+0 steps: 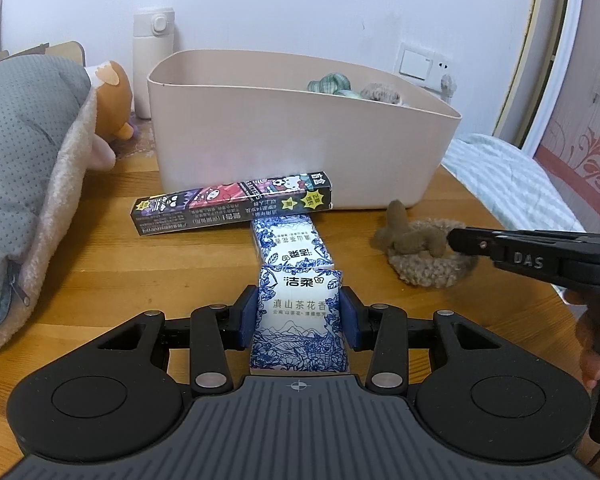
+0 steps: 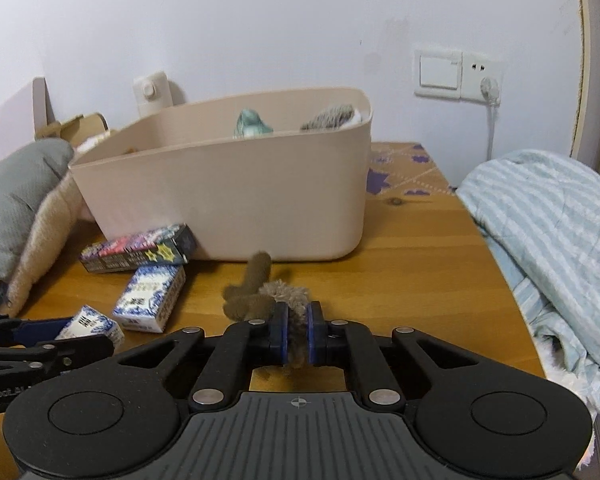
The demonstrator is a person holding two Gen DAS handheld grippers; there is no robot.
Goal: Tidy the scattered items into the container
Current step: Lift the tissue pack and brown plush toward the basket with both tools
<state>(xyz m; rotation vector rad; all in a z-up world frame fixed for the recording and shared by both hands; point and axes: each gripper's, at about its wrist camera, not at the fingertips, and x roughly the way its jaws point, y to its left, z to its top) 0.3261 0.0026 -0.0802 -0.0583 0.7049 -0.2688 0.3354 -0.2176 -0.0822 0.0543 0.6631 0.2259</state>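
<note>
the left gripper (image 1: 299, 312) clamps a blue-white tissue pack (image 1: 299, 320) squarely between its pads, in front of the beige container (image 1: 300, 140); the right gripper (image 2: 296, 334) is pinched nearly closed on a brown fuzzy scrunchie (image 2: 260, 292), also before the container

Colours as I read them from both wrist views: container (image 1: 260, 136) plain pale beige, no pattern. Tabletop (image 1: 100, 264) honey-orange wood grain, with a purple-flowered mat (image 2: 400, 172) on it. Two tissue packs (image 1: 298, 320) (image 1: 288, 246) white with blue floral print. Long box (image 1: 232, 204) black with pink, red and white cartoon panels and yellow star stickers. Fuzzy scrunchie (image 1: 420, 252) brown over curly tan. Cushion (image 1: 16, 160) grey, dotted, edged in cream fleece. My left tool (image 1: 299, 316) and right tool (image 2: 297, 332) black with blue pads. Bedding (image 2: 548, 232) pale blue-white stripes.
</note>
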